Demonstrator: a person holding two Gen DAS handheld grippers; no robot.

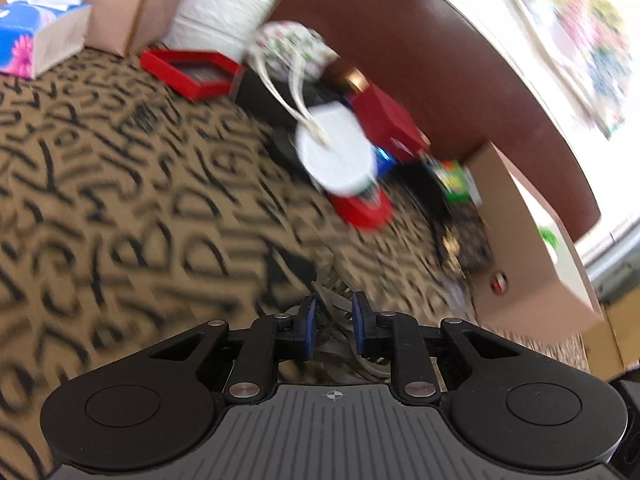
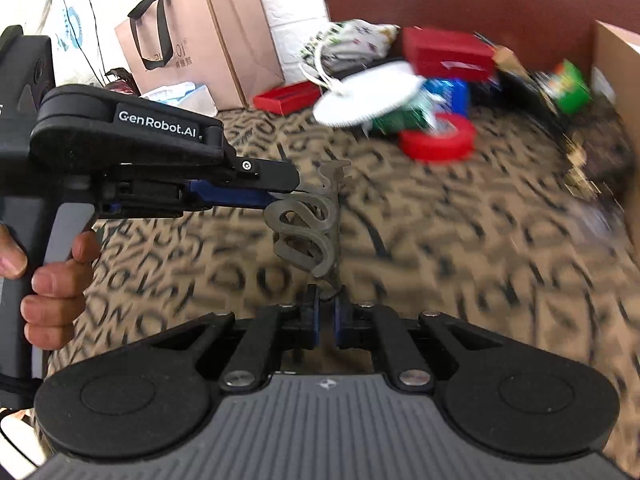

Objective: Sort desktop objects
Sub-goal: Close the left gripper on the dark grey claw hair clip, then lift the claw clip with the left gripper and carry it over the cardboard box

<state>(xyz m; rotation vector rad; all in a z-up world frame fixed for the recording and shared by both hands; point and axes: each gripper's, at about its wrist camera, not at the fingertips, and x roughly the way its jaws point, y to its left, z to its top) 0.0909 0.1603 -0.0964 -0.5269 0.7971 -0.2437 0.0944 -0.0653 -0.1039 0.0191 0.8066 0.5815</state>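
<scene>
Grey wavy metal rack (image 2: 308, 224) held above the patterned tablecloth (image 2: 460, 240), near side of the red tape roll (image 2: 438, 138). Left gripper (image 2: 276, 196) clamps its upper end; right gripper (image 2: 326, 312) pinches its lower end.

Each camera sits just behind its own fingers, looking forward and low over the patterned cloth (image 1: 120, 184). The left view is tilted; the right view catches the left gripper (image 2: 280, 196) side-on. Both share the tape roll (image 1: 362, 208) (image 2: 438, 138) and white disc (image 1: 336, 152) (image 2: 368, 98).
</scene>
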